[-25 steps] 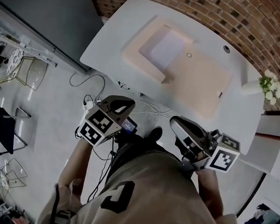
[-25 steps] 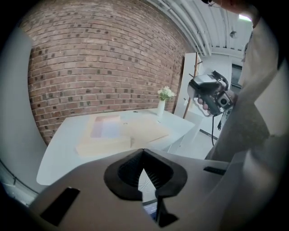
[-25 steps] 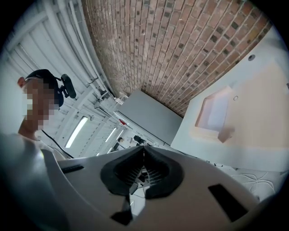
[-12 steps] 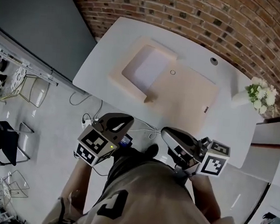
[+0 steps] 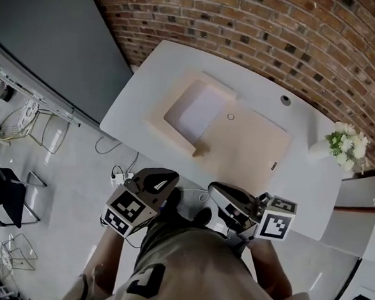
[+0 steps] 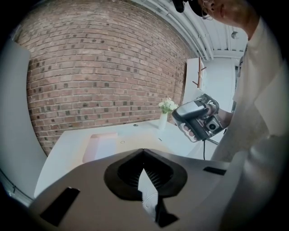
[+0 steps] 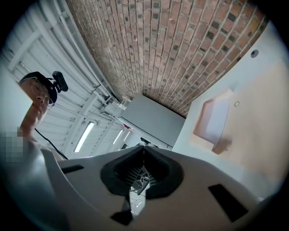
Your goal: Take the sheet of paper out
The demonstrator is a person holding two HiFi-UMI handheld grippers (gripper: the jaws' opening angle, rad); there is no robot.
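A white sheet of paper (image 5: 200, 112) lies inside a shallow beige tray (image 5: 159, 122) at the left end of a beige mat (image 5: 254, 151) on the white table (image 5: 148, 66). The tray with the sheet also shows in the left gripper view (image 6: 101, 143) and the right gripper view (image 7: 216, 119). Both grippers hang in front of the person's body, short of the table's near edge and well away from the tray. My left gripper (image 5: 171, 174) (image 6: 143, 151) has its jaws together with nothing between them. My right gripper (image 5: 214, 188) (image 7: 143, 146) is shut and empty too.
A white vase of flowers (image 5: 340, 143) stands at the table's right end, and a round cable hole (image 5: 286, 100) sits near the brick wall (image 5: 278, 37). A grey panel (image 5: 48, 34) rises at the left. Wire chairs (image 5: 13, 118) and cables (image 5: 118, 173) lie on the floor.
In the head view both grippers have drifted lower, and the right one has come closer to the left one. Both stay shut and empty. The tray and sheet have not moved on the table.
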